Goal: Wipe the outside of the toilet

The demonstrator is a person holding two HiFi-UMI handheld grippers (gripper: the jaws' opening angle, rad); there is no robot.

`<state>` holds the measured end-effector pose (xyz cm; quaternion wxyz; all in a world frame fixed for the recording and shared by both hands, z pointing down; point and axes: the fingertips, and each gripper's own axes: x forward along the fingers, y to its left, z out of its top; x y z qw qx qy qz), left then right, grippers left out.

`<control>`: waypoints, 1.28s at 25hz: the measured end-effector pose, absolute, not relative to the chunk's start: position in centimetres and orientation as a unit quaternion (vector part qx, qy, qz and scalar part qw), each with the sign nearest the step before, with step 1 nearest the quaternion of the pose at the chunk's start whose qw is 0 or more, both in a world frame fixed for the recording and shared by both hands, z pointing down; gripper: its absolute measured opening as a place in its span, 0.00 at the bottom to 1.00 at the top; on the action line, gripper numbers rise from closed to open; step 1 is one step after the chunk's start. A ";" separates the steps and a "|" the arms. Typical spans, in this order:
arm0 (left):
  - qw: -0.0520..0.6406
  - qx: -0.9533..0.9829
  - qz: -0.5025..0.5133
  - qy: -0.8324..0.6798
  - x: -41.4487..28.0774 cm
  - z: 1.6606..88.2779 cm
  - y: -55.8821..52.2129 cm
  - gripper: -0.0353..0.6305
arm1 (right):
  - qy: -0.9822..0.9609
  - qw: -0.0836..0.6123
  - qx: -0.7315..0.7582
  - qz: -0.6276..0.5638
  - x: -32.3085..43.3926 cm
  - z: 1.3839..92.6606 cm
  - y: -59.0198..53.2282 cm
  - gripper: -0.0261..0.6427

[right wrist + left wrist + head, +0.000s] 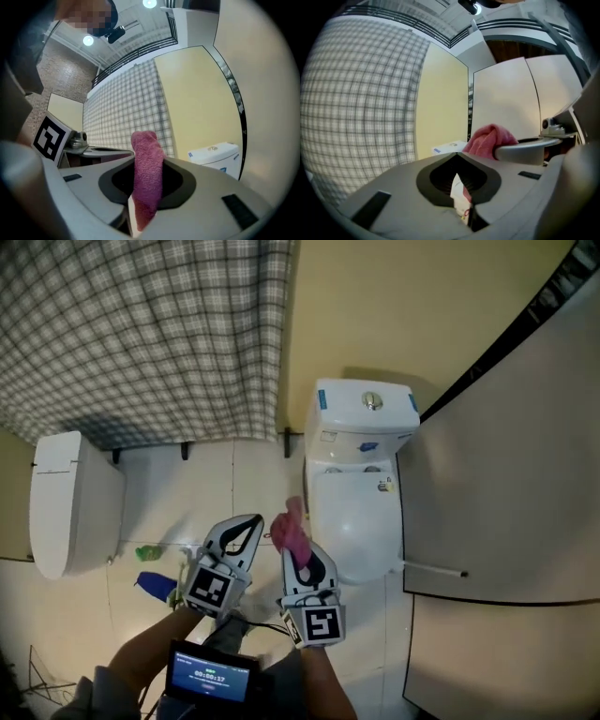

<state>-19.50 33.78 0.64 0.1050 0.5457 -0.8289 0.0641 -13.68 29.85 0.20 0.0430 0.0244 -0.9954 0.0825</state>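
1. A person stands over a white toilet in a tiled washroom, with a two-jaw gripper in each hand held low in front of its bowl.
2. The right gripper has its tongs pinching a pink cloth. In the right gripper view the cloth stands upright out of the clamped tongs.
3. In the head view the cloth sits just beside the left flank of the toilet bowl. Whether it touches the porcelain cannot be told.
4. The left gripper hangs just left of the right one. Its tongs are pressed together at the tips, with nothing seen clamped between them in the left gripper view.
5. The toilet tank, with a flush button on its lid, backs onto a yellow wall.
6. A checked curtain hangs to the left, and a pale partition panel stands to the right.
7. On the floor at left stands a second white fixture. A green item and a blue item lie near it.
8. A small lit screen shows at the bottom edge.
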 end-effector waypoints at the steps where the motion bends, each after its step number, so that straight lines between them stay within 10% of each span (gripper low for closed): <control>1: 0.098 0.539 0.059 -0.834 -18.7 -0.9 33.7 0.06 | -0.996 0.039 0.017 0.079 -12.7 -1.2 29.5 0.17; 19: 0.014 0.440 0.034 -0.897 4.9 -16.8 20.8 0.06 | -0.988 -0.031 -0.145 0.042 10.6 -16.5 15.8 0.17; 32: 0.004 0.454 0.031 -0.891 8.8 -19.1 20.8 0.06 | -0.988 -0.040 -0.148 0.035 14.1 -19.3 16.9 0.17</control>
